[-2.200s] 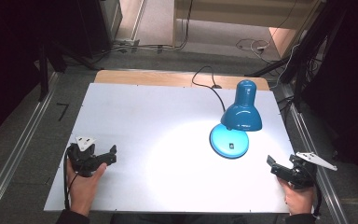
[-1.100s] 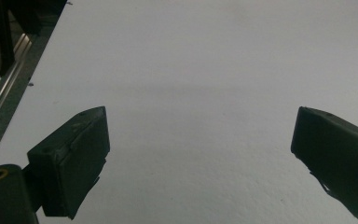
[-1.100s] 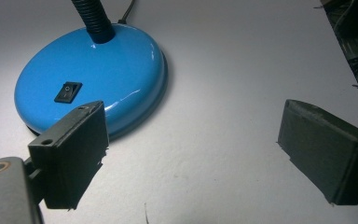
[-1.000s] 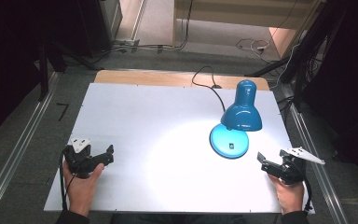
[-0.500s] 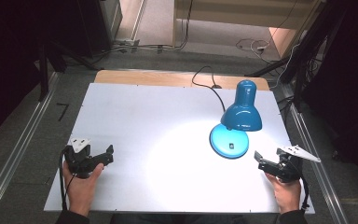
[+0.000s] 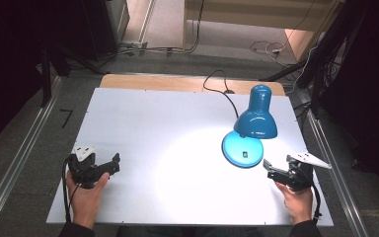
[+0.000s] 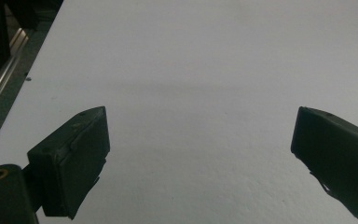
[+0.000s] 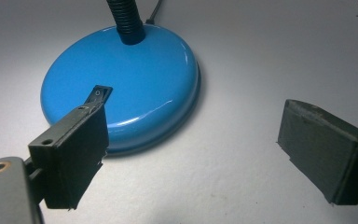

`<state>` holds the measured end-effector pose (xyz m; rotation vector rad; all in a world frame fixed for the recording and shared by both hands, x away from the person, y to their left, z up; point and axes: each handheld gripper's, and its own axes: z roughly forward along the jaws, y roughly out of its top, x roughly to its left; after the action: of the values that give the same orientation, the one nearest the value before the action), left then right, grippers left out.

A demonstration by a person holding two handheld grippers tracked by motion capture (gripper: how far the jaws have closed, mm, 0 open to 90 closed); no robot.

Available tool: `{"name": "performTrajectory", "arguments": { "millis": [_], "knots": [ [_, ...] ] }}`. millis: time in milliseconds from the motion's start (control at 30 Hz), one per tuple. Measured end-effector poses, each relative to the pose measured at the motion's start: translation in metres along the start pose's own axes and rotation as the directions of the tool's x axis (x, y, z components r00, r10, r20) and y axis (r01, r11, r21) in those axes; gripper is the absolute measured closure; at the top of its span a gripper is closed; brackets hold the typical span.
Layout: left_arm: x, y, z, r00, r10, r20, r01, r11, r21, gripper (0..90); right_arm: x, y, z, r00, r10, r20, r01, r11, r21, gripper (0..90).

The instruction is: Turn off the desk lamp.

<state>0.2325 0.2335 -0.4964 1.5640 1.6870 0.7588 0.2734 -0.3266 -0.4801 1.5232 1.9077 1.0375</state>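
We have the right gripper [image 6: 272,170] at the near right of the white table [image 6: 143,128], jaws spread wide and grasping nothing, just beside the blue lamp [image 6: 250,129]. The lamp stands on the right half of the table, lit, throwing a bright pool onto the white surface to its left. From above, its shade [image 6: 256,118] hides the neck and the far part of the round base [image 6: 241,150]. In the right gripper view we look straight at that base [image 8: 135,84], with the ribbed black neck [image 8: 125,18] cut off at the top edge; the small black rocker switch [image 8: 98,94] is half covered by the left-hand jaw, so we cannot tell its position, nor whether the jaw touches it. The lamp's black cord [image 6: 216,84] runs off the far edge.

Over at the near left, the left gripper [image 6: 114,163] rests in the hand [image 6: 85,195], jaws parted, empty, well apart from the lamp. Its own view gives us bare table [image 7: 191,70] between the two jaws.
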Motion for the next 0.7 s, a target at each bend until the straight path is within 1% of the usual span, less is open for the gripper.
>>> {"name": "performTrajectory", "arguments": {
  "millis": [167, 433, 533, 700],
  "knots": [
    [0.0003, 0.0001, -0.0001, 1.0000, -0.002, 0.003, 0.002, 1.0000, -0.001, 5.0, 0.0040, 0.0005, 0.0024, 0.9999, -0.010, -0.007, 0.010, 1.000, 0.002, 7.2],
    [0.0000, 0.0000, 0.0001, 1.0000, -0.001, 0.003, 0.001, 1.0000, 0.000, 4.9, 0.0077, 0.0012, 0.0043, 0.9997, 0.000, -0.024, -0.001, 1.000, -0.008, 7.2],
    [0.0000, 0.0000, -0.0002, 1.0000, -0.001, 0.001, 0.001, 1.0000, -0.001, 5.0, 0.0085, 0.0014, 0.0052, 0.9997, -0.008, -0.021, 0.008, 1.000, -0.010, 7.1],
    [-0.0002, 0.0000, -0.0003, 1.0000, 0.003, 0.001, -0.003, 1.0000, 0.001, 5.0, 0.0097, 0.0016, 0.0066, 0.9996, -0.007, -0.028, 0.007, 1.000, -0.010, 7.1]
  ]
}}
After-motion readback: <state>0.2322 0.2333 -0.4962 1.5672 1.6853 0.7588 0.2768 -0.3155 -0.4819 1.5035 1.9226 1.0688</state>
